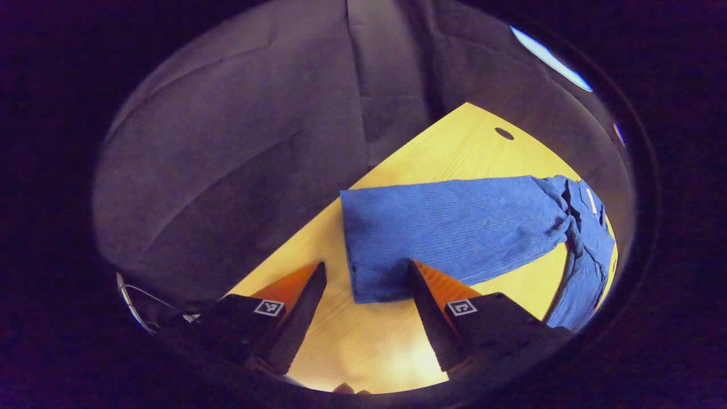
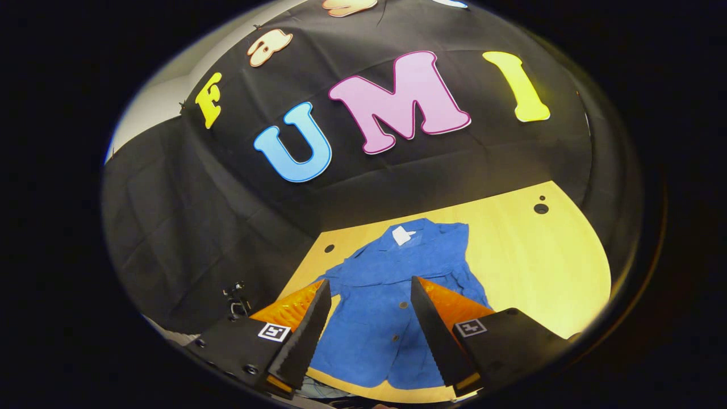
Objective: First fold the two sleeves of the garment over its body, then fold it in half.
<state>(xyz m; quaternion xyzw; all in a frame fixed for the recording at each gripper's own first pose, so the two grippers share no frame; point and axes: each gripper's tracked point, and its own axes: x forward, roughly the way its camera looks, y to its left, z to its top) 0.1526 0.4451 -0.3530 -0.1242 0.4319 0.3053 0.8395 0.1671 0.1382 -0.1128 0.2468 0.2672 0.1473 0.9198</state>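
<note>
Both tools, left [image 1: 366,272] and right [image 2: 370,289], gape over ribbed blue garment [image 2: 377,318] on wooden table [image 2: 539,255].

Garment [image 2: 375,318]: solid blue, with a fine ribbed texture running along the sleeve [image 1: 454,227]. A small white tag [image 2: 402,234] sits at the collar, and dark round buttons [image 2: 402,305] run down the front.

Tabletop [image 2: 528,255]: light yellow wood with faint grain lines and small dark round holes [image 2: 540,208].

Booth wall [image 1: 238,170]: black cloth, appearing grey-purple in the left gripper view.

Gripper bodies: black, each carrying a square black-and-white marker [image 1: 461,307].
</note>
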